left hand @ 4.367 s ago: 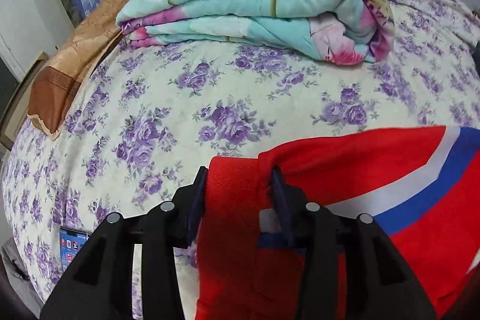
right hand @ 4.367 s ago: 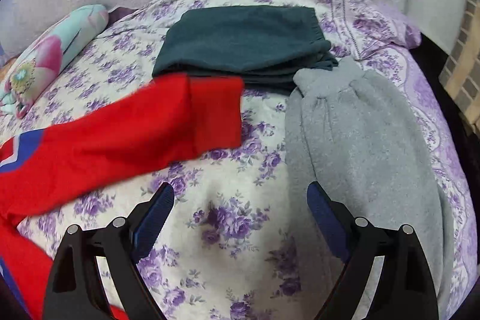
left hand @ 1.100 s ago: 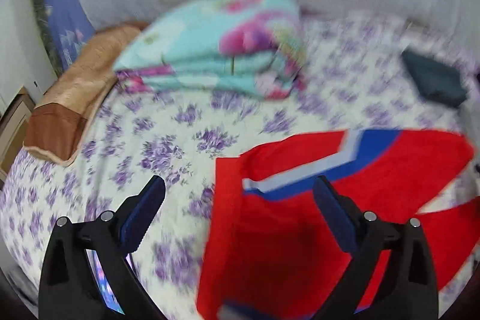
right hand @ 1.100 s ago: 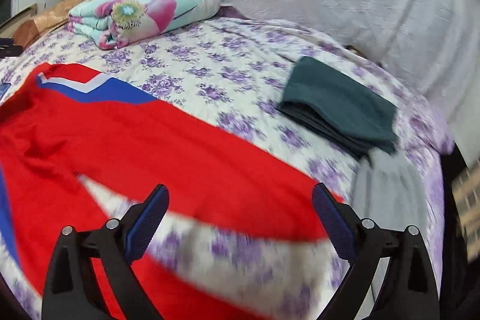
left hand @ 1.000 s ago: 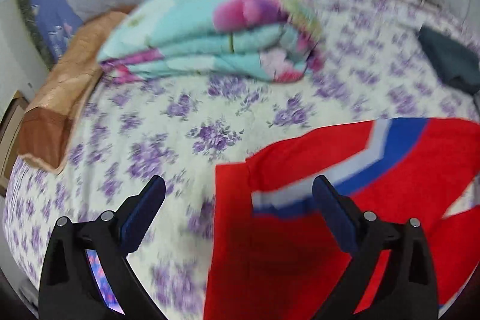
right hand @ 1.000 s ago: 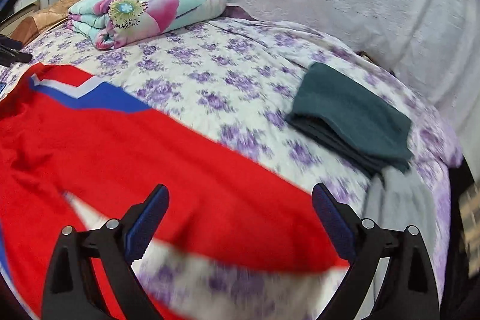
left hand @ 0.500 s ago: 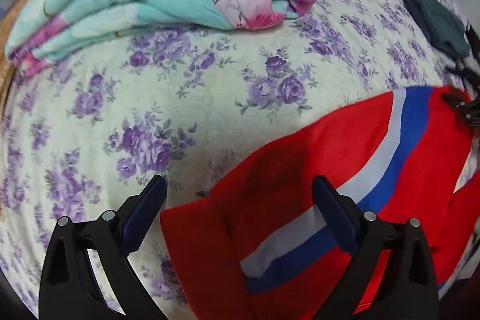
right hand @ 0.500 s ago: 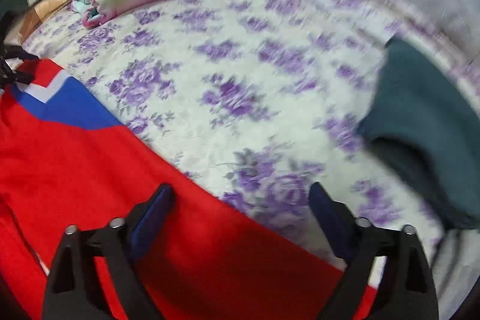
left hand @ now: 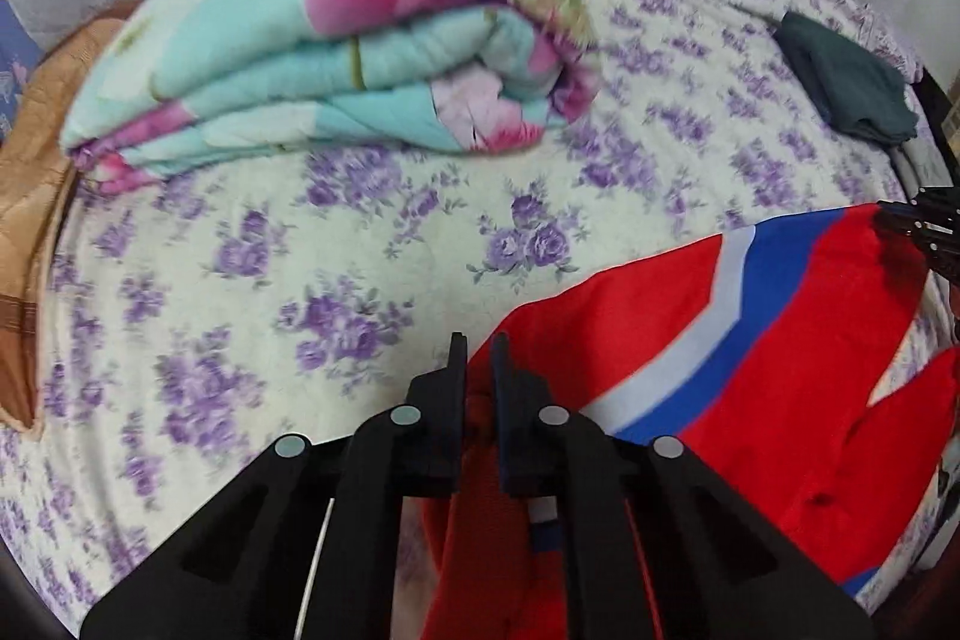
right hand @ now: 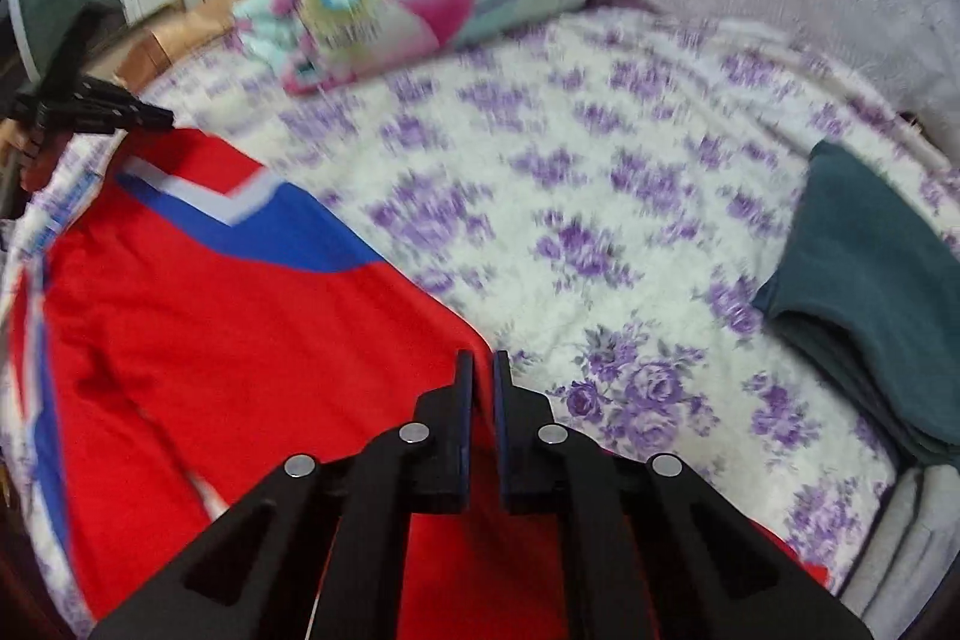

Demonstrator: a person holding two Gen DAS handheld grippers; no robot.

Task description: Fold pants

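Observation:
Red pants with a blue and white stripe lie spread on the flowered bed sheet. In the left wrist view my left gripper is closing tight on the pants' near left edge, with red cloth pinched between the pads. In the right wrist view my right gripper is closing the same way on the far edge of the red pants, and red cloth shows between its pads. Each view catches the other gripper at the opposite end: right gripper, left gripper.
A folded turquoise and pink quilt lies at the head of the bed beside a brown pillow. A folded dark green garment and a grey one lie to the right. A pale curtain hangs behind.
Both grippers stood wide open over the pants and have now shut on the red cloth. Each moved down and closer to its edge of the pants.

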